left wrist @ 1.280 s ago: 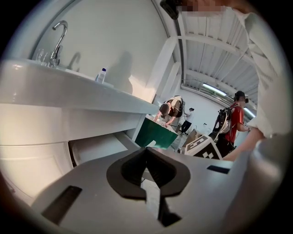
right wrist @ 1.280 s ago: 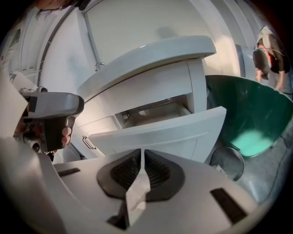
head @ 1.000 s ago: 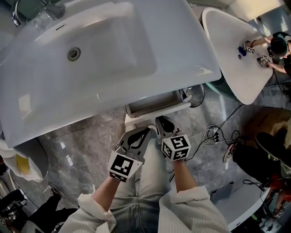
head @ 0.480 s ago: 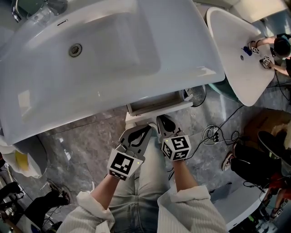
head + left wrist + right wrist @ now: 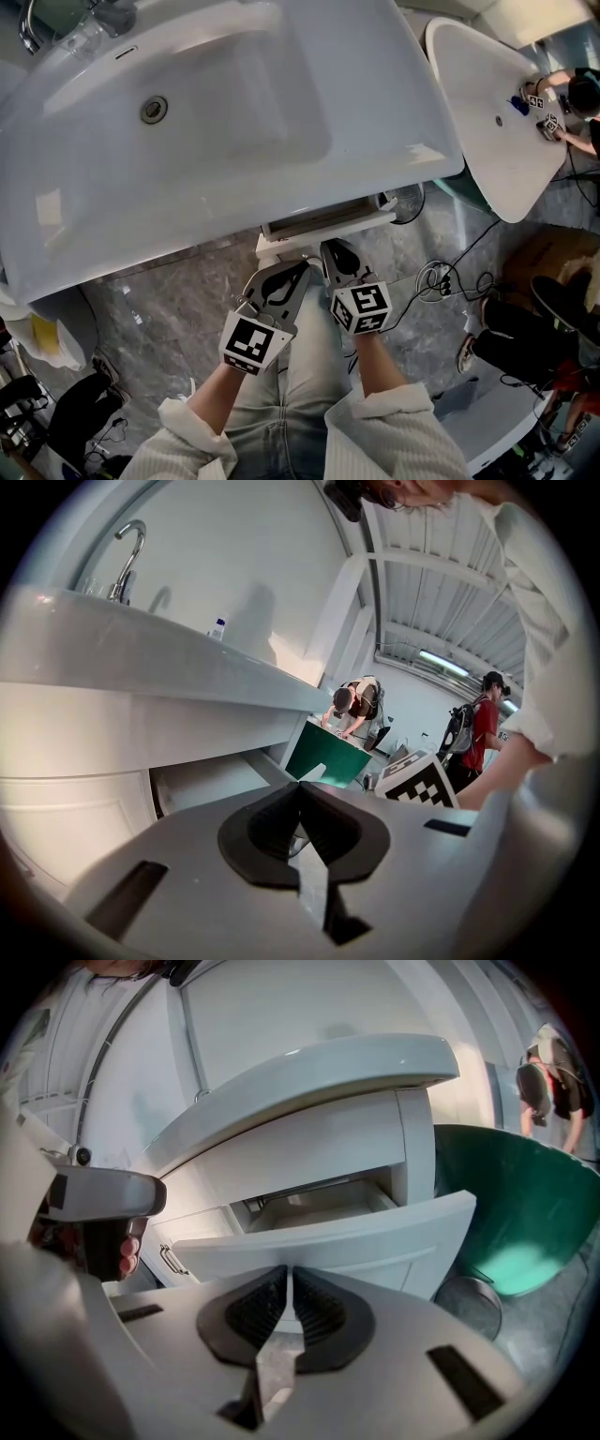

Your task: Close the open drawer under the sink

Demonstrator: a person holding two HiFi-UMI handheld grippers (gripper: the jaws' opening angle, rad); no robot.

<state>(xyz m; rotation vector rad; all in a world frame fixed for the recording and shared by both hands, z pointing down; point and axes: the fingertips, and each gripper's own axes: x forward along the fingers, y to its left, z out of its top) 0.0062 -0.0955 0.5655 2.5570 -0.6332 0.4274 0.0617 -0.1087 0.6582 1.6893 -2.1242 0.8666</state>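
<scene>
Drawer [image 5: 328, 1237] partly out under sink [image 5: 281, 178] front edge | left gripper [image 5: 298, 270], right gripper [image 5: 330, 251]: jaws together, empty, near drawer front | step: pre-push | next: likely press front squarely inward

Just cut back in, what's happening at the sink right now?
A person stands at the white sink with a gripper in each hand. The drawer under it is pulled partway out, not yet closed. The right gripper is shut and empty, its tips right up at the drawer's front panel; whether they touch it I cannot tell. The left gripper is also shut and empty, beside the right one and a little farther back from the drawer.
</scene>
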